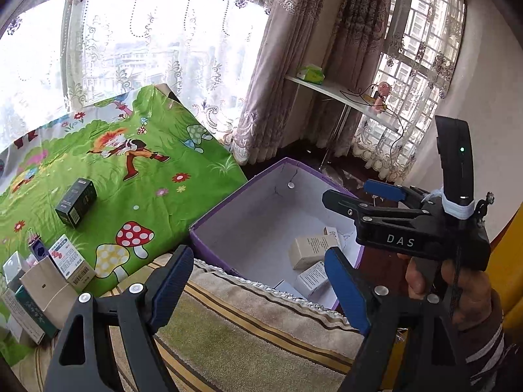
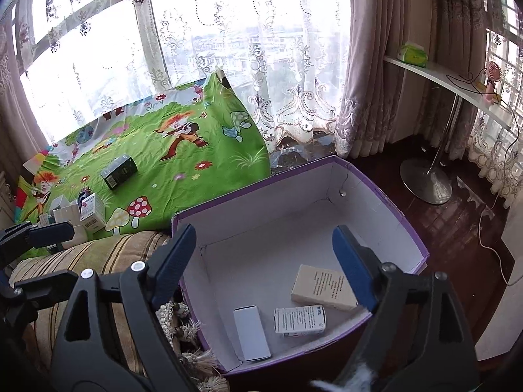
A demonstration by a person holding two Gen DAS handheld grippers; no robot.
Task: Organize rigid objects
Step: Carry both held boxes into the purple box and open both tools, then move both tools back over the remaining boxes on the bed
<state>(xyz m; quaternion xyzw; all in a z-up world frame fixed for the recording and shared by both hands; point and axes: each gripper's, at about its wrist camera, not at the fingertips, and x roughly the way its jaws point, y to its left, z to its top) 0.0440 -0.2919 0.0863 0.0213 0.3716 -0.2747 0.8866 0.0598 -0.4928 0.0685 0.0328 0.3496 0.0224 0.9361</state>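
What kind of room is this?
Probably a bedroom or living room at home: lace curtains over big windows, a cartoon sheet spread on a cushioned seat, and a small shelf in the corner.

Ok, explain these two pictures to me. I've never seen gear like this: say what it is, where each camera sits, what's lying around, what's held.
There is no robot. A person holds a clamp-like tool in each hand, each carrying a wide-angle camera looking along its two blue-padded fingers.

One picture is from the left tool; the right tool and the hand holding it also show there. The other is from the right tool, above a purple box.

Three small cartons lie in the box, one a beige carton. On the green cartoon cloth sit a dark box and a cluster of cartons.

Both tools are open, holding nothing.
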